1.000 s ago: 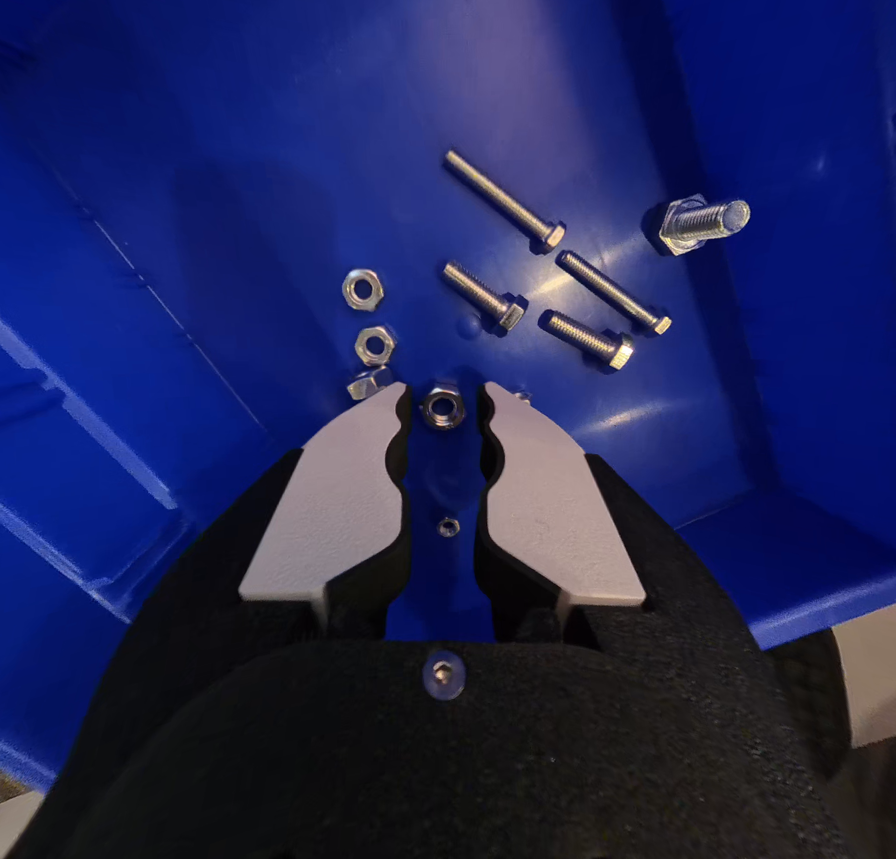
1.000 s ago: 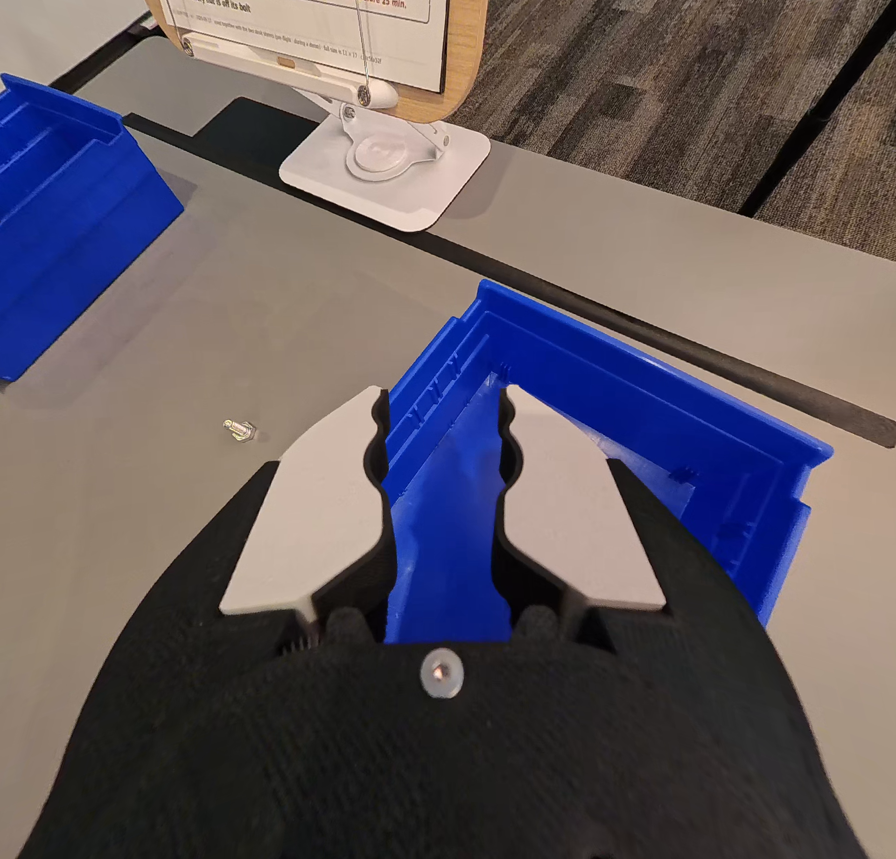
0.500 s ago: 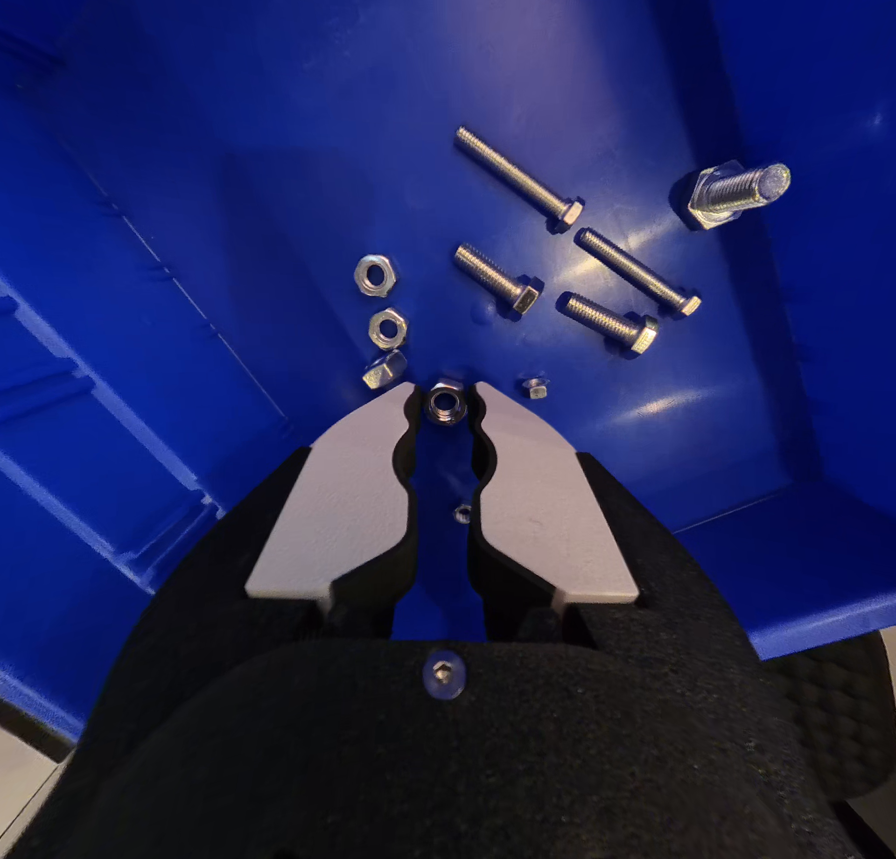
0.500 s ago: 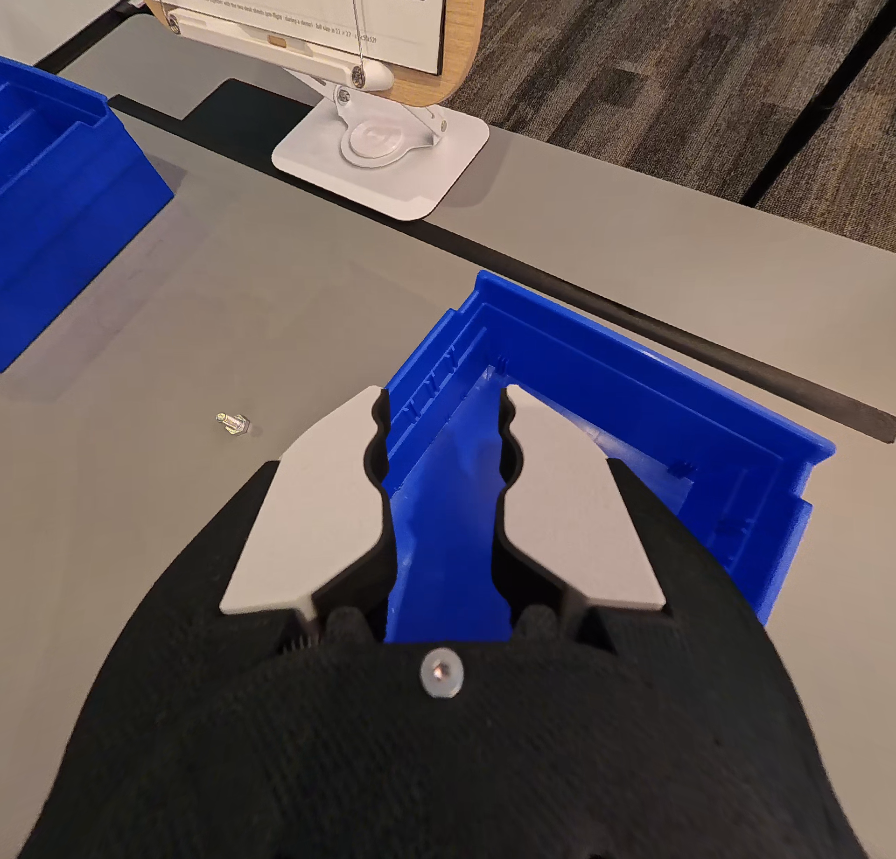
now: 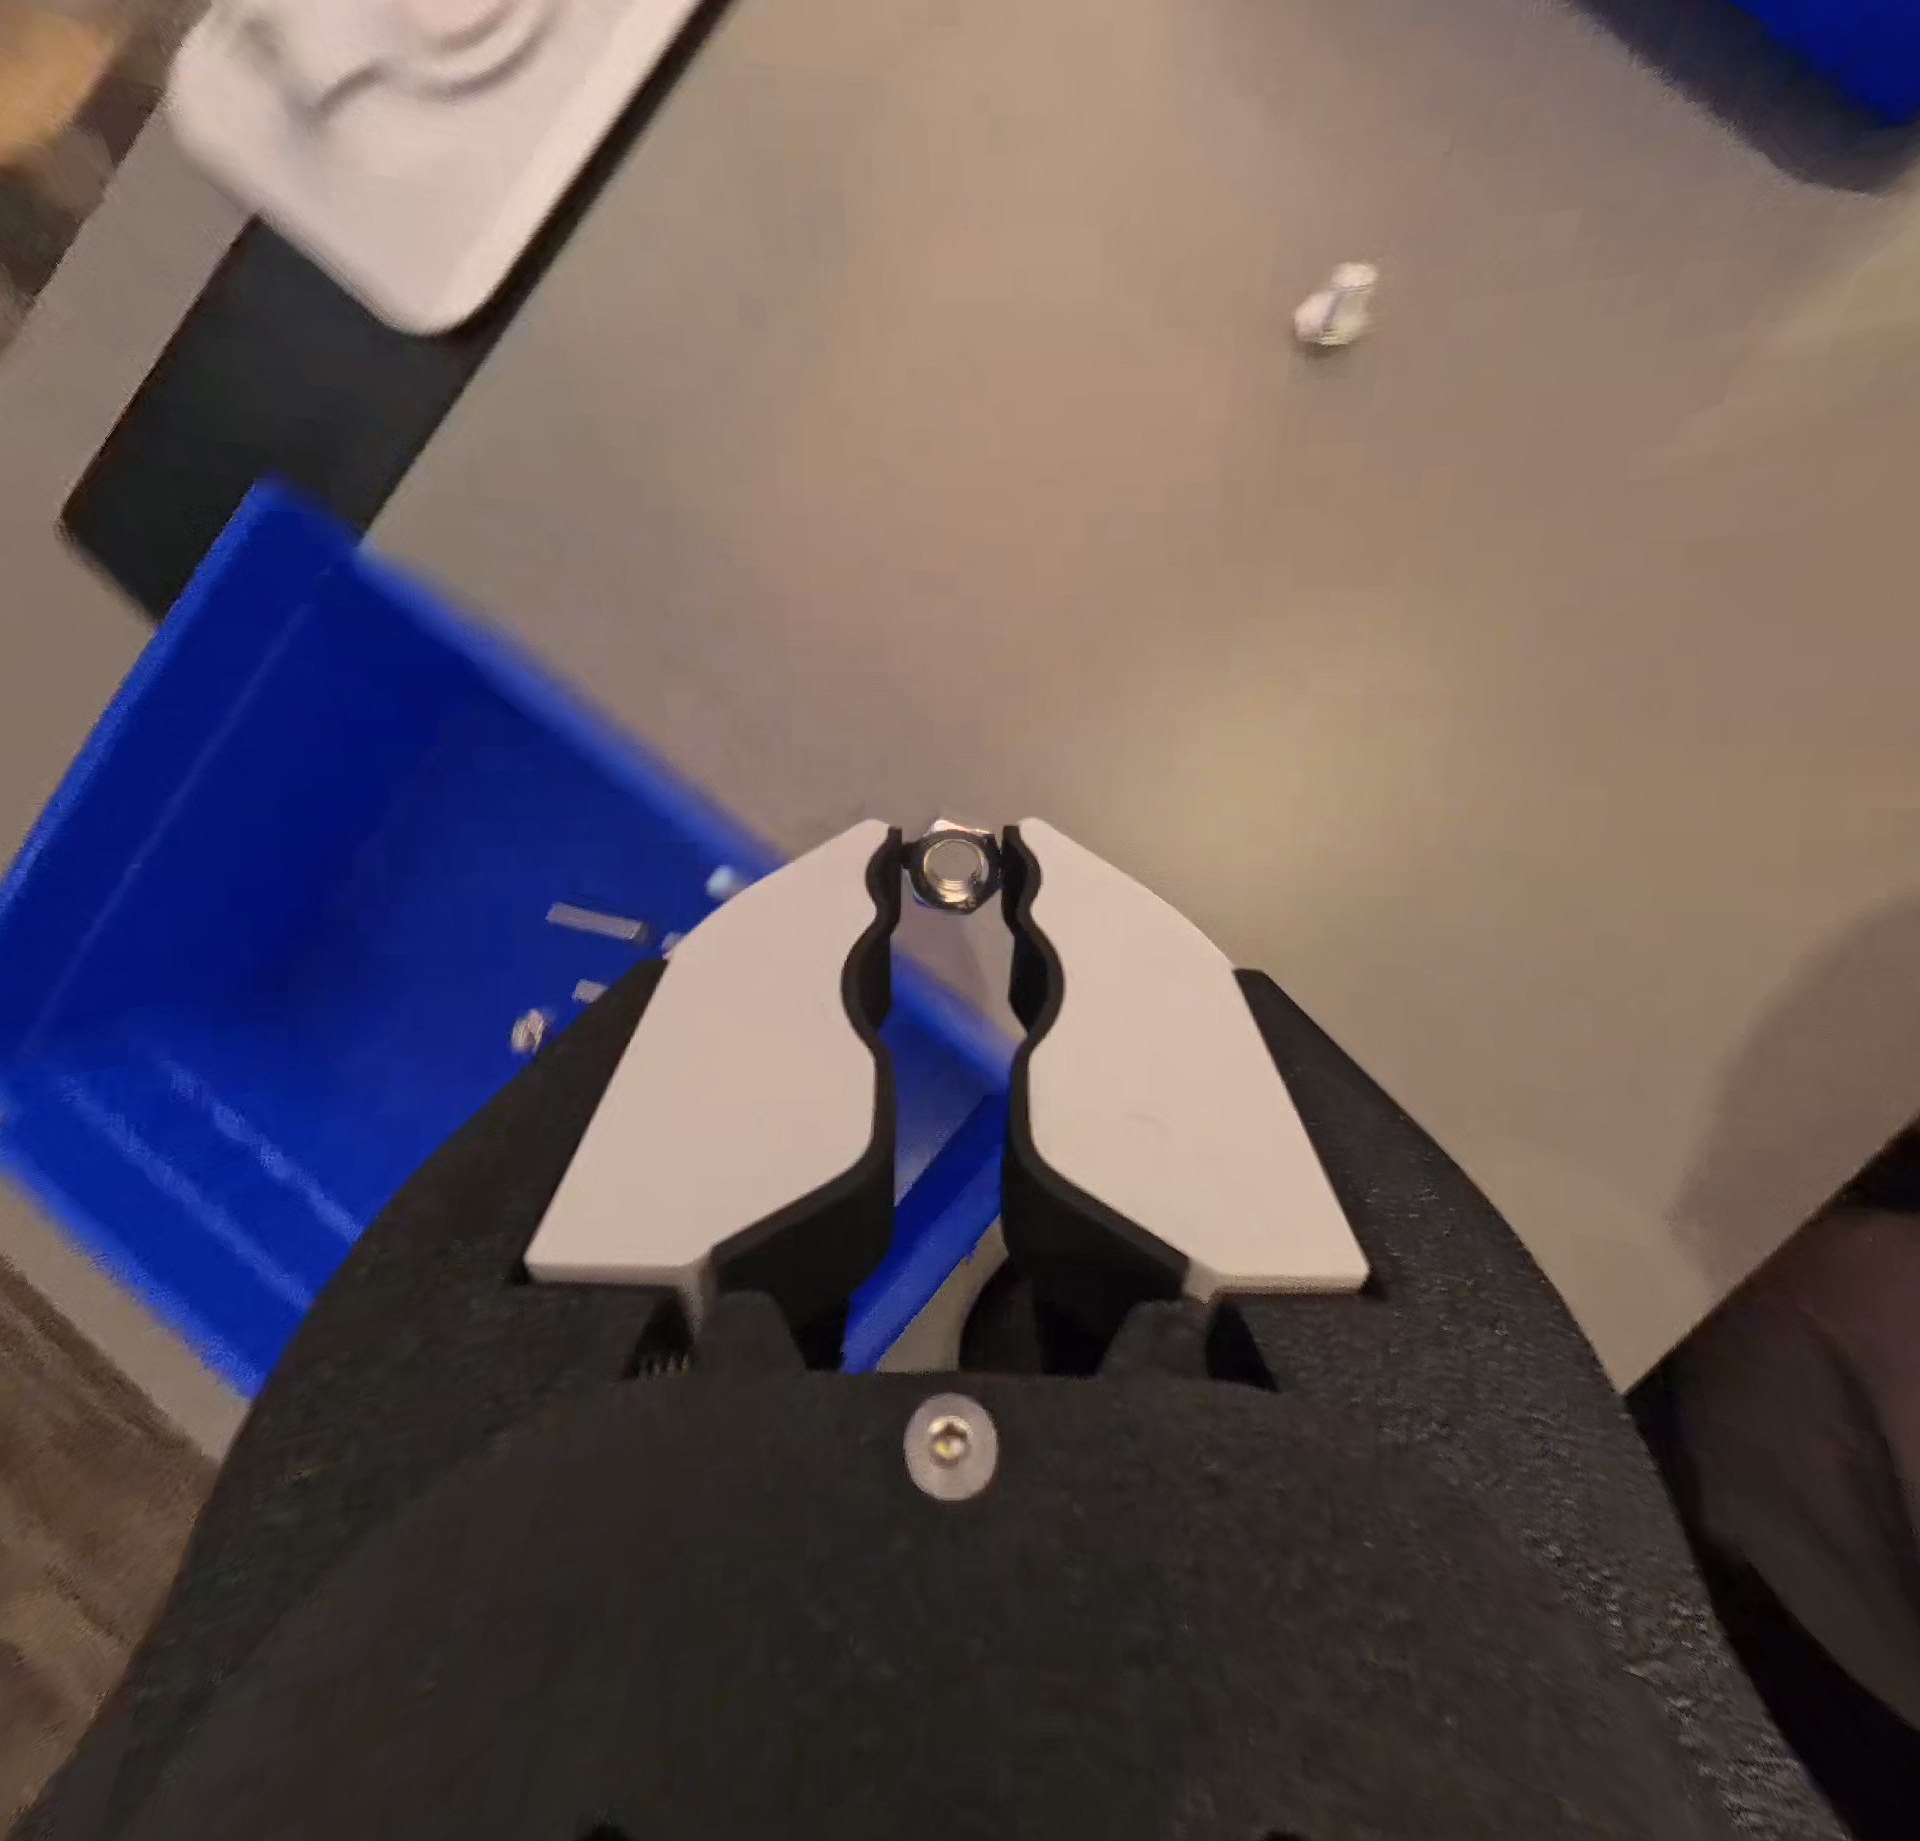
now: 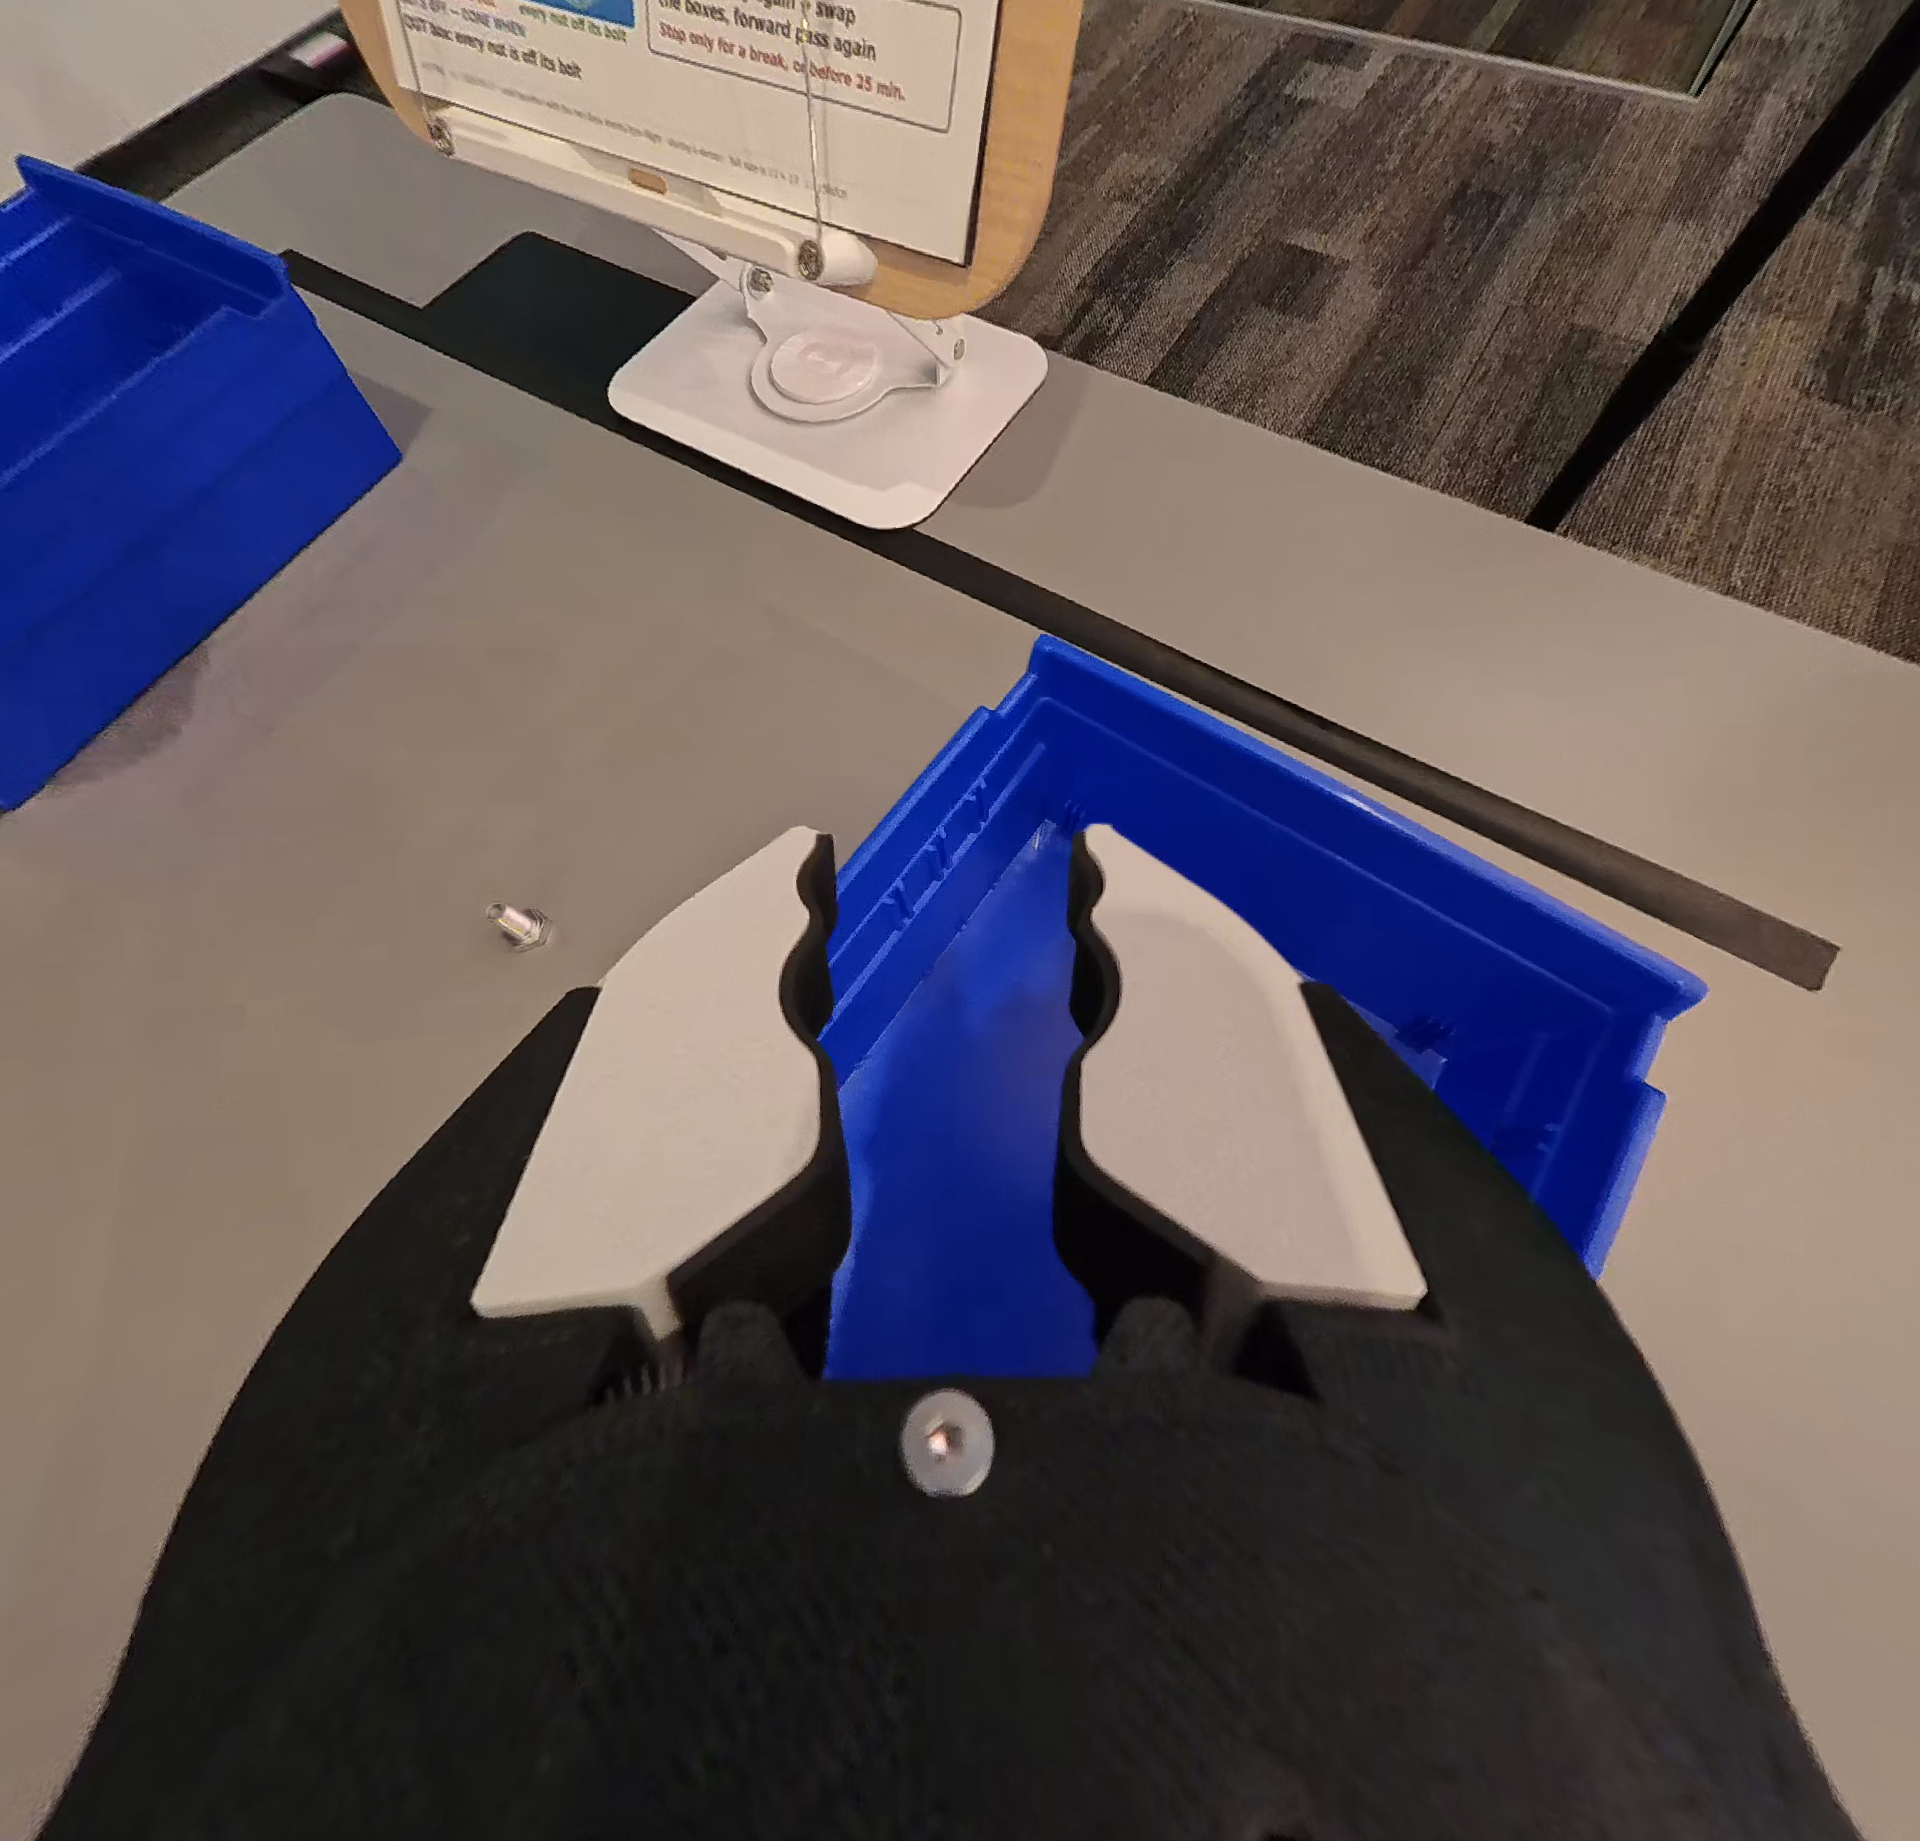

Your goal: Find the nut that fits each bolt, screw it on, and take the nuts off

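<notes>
My left gripper [image 5: 951,841] is shut on a steel hex nut [image 5: 948,872], held at its fingertips above the grey table, just past the rim of a blue bin [image 5: 260,908]. That bin holds several blurred bolts and nuts [image 5: 594,924]. A short loose bolt [image 5: 1335,303] lies on the table ahead; it also shows in the right wrist view [image 6: 520,924]. My right gripper [image 6: 951,851] is open and empty, hovering over a second blue bin [image 6: 1351,887] whose inside looks bare where visible.
A white stand [image 6: 831,409] carrying a wooden-edged instruction board [image 6: 727,56] sits at the table's far side, also blurred in the left wrist view [image 5: 416,98]. The first blue bin shows at left in the right wrist view [image 6: 156,461]. A dark seam [image 6: 1351,742] crosses the table. My right fingertips sit around 40 cm from my left ones.
My left gripper closed on the nut, lifted it out of the bin and swung out over the table. The right gripper drew back slightly over its bin.
</notes>
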A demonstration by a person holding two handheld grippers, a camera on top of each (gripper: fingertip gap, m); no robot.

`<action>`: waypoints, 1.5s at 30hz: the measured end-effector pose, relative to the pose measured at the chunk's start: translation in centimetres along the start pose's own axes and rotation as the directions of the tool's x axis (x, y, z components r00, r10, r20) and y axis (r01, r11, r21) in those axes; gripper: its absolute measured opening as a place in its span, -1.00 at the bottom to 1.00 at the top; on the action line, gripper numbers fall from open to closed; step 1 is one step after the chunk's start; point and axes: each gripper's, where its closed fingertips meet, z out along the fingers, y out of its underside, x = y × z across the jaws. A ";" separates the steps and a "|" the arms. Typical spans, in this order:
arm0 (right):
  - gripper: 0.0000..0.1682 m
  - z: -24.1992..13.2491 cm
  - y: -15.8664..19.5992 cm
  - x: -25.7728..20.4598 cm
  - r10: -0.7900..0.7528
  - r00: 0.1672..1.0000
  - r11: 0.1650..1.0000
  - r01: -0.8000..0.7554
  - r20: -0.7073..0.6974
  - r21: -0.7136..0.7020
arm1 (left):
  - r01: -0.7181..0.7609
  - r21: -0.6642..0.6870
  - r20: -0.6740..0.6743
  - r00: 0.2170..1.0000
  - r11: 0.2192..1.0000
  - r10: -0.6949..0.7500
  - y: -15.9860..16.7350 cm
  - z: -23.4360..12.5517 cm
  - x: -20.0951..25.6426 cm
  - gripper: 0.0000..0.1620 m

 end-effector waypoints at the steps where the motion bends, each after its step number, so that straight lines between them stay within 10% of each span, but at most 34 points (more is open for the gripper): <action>1: -0.48 -0.2 -0.2 -0.2 -0.008 1.000 1.000 0.008 0.000 0.005 | -0.071 -0.010 -0.011 0.997 0.997 0.071 -1.1 1.0 2.1 -0.78; 11: -0.48 -1.0 -1.1 -2.9 -0.076 0.996 0.997 0.074 0.052 0.032 | -0.393 -0.154 -0.259 0.902 0.907 0.346 -3.0 16.0 14.3 -0.78; 30: -0.47 0.4 -0.3 -3.1 -0.085 0.993 0.996 0.088 0.080 -0.027 | -0.414 -0.175 -0.297 0.887 0.893 0.354 -3.0 18.4 14.5 -0.65; 38: -0.46 3.6 0.6 -10.3 -0.278 0.904 0.950 0.310 0.325 -0.050 | -0.239 0.246 -0.147 0.949 0.940 0.279 -8.5 8.8 10.2 -0.65; 45: -0.51 9.2 5.6 -18.4 -0.482 0.709 0.772 0.622 0.515 -0.133 | -0.112 0.688 0.005 0.989 0.717 0.149 -12.0 -5.6 4.1 -0.62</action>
